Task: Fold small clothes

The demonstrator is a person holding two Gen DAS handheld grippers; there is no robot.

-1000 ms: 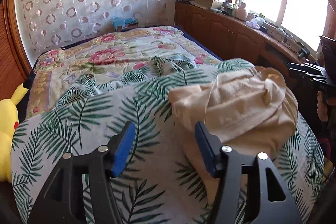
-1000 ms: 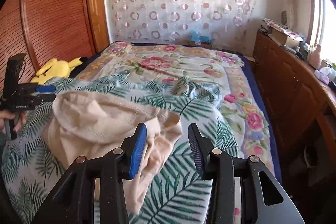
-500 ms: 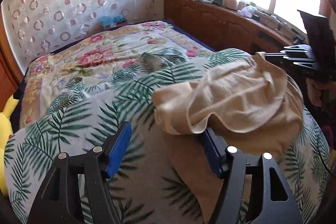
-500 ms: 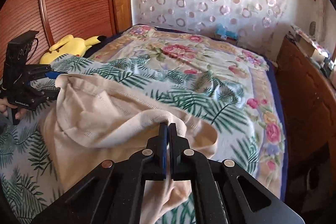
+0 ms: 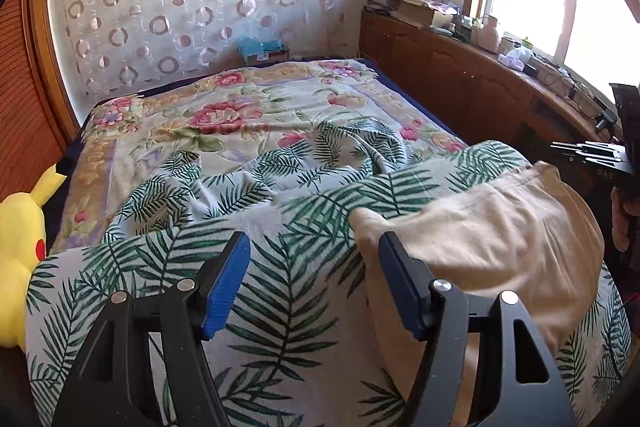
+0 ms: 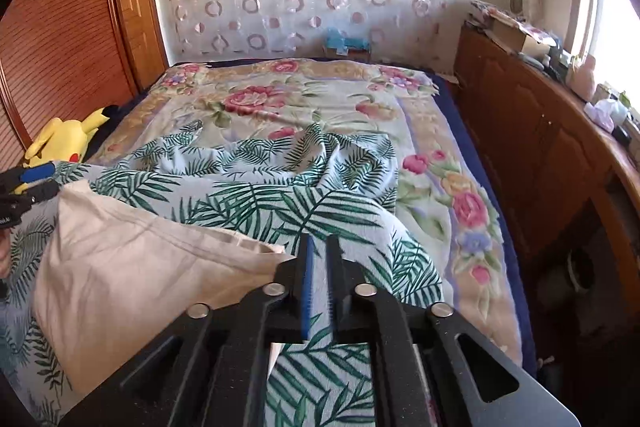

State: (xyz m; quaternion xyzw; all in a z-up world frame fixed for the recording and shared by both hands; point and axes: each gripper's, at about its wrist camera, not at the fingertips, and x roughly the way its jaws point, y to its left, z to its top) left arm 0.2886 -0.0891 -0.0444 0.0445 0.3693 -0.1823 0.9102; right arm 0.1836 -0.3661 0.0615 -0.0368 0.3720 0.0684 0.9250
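While the beige garment (image 6: 132,267) lies once folded near the bed's (image 6: 424,131) foot edge, left gripper (image 5: 312,287) gapes empty, right gripper (image 6: 318,283), just parting, stands slightly open, empty; further folds likely remain.

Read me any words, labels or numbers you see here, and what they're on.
Nothing reads for certain.
Small white label on the box by the curtain: too small.
Pale letters on the right tongs' black body in the left wrist view: blurred.
No print on the beige garment.
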